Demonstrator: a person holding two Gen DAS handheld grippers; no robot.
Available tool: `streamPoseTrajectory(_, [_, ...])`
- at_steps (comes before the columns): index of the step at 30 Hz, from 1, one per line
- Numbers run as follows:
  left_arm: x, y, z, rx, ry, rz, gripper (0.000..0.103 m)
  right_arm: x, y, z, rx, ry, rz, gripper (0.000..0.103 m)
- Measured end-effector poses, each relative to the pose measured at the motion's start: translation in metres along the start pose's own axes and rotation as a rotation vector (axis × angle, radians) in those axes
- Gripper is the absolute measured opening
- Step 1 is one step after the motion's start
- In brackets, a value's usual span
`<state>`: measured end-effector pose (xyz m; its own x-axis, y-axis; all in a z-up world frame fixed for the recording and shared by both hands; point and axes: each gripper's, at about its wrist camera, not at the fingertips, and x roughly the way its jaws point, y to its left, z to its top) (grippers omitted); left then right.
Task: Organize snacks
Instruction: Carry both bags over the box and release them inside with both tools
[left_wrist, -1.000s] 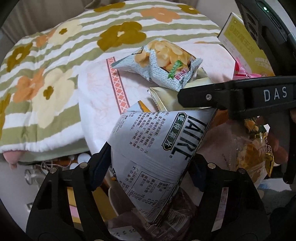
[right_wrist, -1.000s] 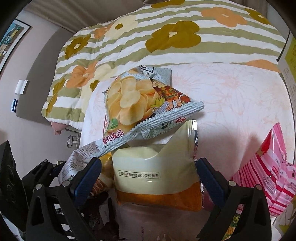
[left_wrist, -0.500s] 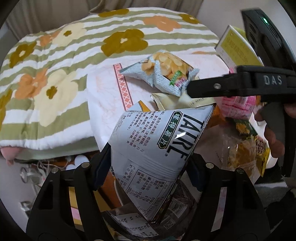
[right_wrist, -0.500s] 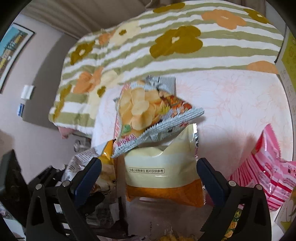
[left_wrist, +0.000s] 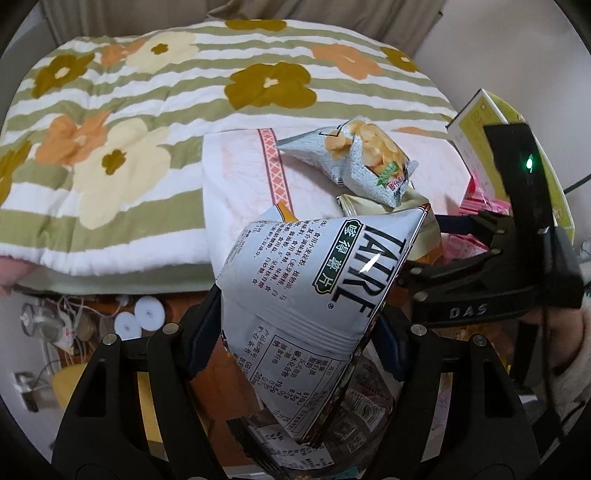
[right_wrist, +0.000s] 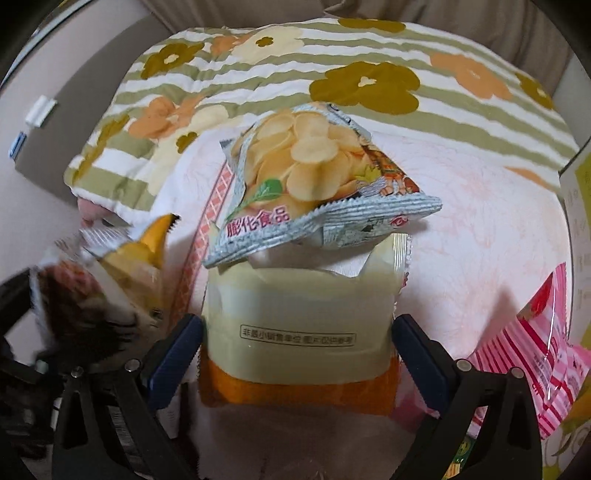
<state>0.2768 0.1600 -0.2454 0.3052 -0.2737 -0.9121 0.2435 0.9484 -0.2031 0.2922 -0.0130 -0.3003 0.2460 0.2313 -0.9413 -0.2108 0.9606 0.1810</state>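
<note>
Bed surface (right_wrist: 480, 229) holds loose snacks. My left gripper (left_wrist: 295, 332) clamps the grey bag (left_wrist: 314, 295); my right gripper (right_wrist: 297, 350) straddles the yellow packet (right_wrist: 299, 325), apparently gripped. Sorting step: next, place each.

Silver chip bag (left_wrist: 314, 295) upright (tilted); cream-orange packet (right_wrist: 299, 332) beneath crisp bag (right_wrist: 314, 184).

The silver chip bag (left_wrist: 310, 295) is covering the inner faces of the left gripper's fingers (left_wrist: 201, 332), and its lower corner is running down among dark wrappers too jumbled to read. In the right wrist view that same bag (right_wrist: 110, 273) is smearing into blur at the left. The potato-chip bag (right_wrist: 310, 181) is lying over the top of the pale yellow packet (right_wrist: 299, 332), hiding its upper edge. The pink striped packet (right_wrist: 543, 365) is getting cut off at the right edge.
</note>
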Motion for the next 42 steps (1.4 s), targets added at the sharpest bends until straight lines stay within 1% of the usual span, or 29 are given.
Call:
streamPoseTrajectory(1, [-0.002,0.001,0.000,-0.003,-0.004,0.000,0.068,-0.001,0.001,-0.001,-0.006,-0.007,-0.005,0.095])
streamPoseTrajectory(2, [-0.003,0.001,0.000,-0.004,-0.007,0.000,0.068,-0.004,0.002,-0.002,-0.013,-0.013,-0.010,0.085])
streamPoseTrajectory(5, [-0.008,0.000,0.000,-0.001,-0.019,-0.006,0.068,-0.009,0.004,-0.004,-0.027,-0.016,-0.015,0.077])
streamPoseTrajectory(8, [-0.015,-0.004,0.001,0.008,-0.030,-0.010,0.068,-0.015,0.002,-0.006,-0.005,-0.019,-0.008,0.075])
streamPoseTrajectory(12, [-0.032,-0.010,0.004,0.014,-0.058,-0.001,0.068,-0.036,0.000,-0.013,0.029,-0.049,-0.011,0.075])
streamPoseTrajectory(18, [-0.064,-0.031,0.012,0.039,-0.108,-0.015,0.068,-0.087,-0.007,-0.022,0.078,-0.121,0.001,0.075])
streamPoseTrajectory(23, [-0.087,-0.055,0.028,0.058,-0.170,-0.021,0.068,-0.141,-0.026,-0.028,0.113,-0.216,-0.001,0.075])
streamPoseTrajectory(27, [-0.101,-0.088,0.044,0.090,-0.221,-0.025,0.068,-0.181,-0.052,-0.034,0.140,-0.288,0.000,0.075])
streamPoseTrajectory(29, [-0.106,-0.106,0.051,0.103,-0.243,-0.028,0.068,-0.202,-0.073,-0.039,0.156,-0.327,0.002,0.075])
streamPoseTrajectory(32, [-0.112,-0.146,0.063,0.125,-0.284,-0.031,0.068,-0.226,-0.102,-0.047,0.161,-0.367,-0.009,0.075])
streamPoseTrajectory(34, [-0.114,-0.175,0.071,0.132,-0.303,-0.030,0.068,-0.240,-0.126,-0.052,0.161,-0.381,-0.021,0.075])
streamPoseTrajectory(37, [-0.112,-0.220,0.083,0.132,-0.322,-0.058,0.068,-0.259,-0.167,-0.058,0.168,-0.389,-0.022,0.075])
streamPoseTrajectory(42, [-0.093,-0.293,0.101,0.128,-0.330,-0.090,0.068,-0.281,-0.229,-0.067,0.172,-0.409,-0.008,0.075])
